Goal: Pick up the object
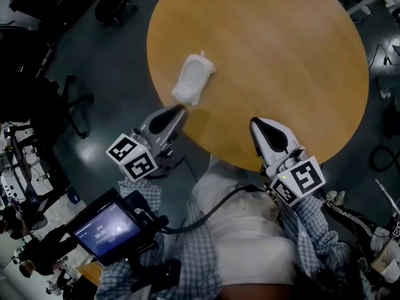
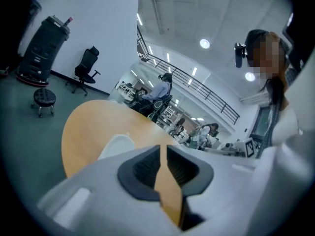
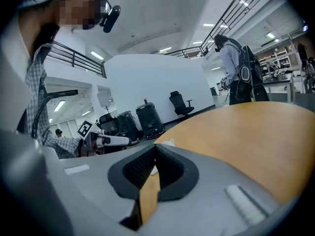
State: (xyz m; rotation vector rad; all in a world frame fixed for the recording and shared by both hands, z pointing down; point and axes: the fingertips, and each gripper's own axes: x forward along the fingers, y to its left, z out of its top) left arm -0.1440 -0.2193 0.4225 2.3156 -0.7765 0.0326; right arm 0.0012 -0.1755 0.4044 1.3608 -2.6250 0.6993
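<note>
A white, rounded plastic object (image 1: 194,79) lies on the round wooden table (image 1: 281,61), near its left edge. My left gripper (image 1: 180,109) hovers just short of the object's near end, off the table rim. In the left gripper view the left gripper (image 2: 163,147) shows a narrow slit between its dark pads with only tabletop behind it, and the object (image 2: 117,144) sits ahead to the left. My right gripper (image 1: 254,124) hangs at the table's near edge, well right of the object. Its pads meet at the tips (image 3: 154,146) with nothing held; the object (image 3: 168,142) peeks over them.
A round stool (image 1: 115,6) and an office chair (image 1: 69,102) stand on the dark floor left of the table. A lit screen (image 1: 106,230) hangs at the person's left side, cabled to the body. Black machines (image 3: 145,119) and people stand in the background.
</note>
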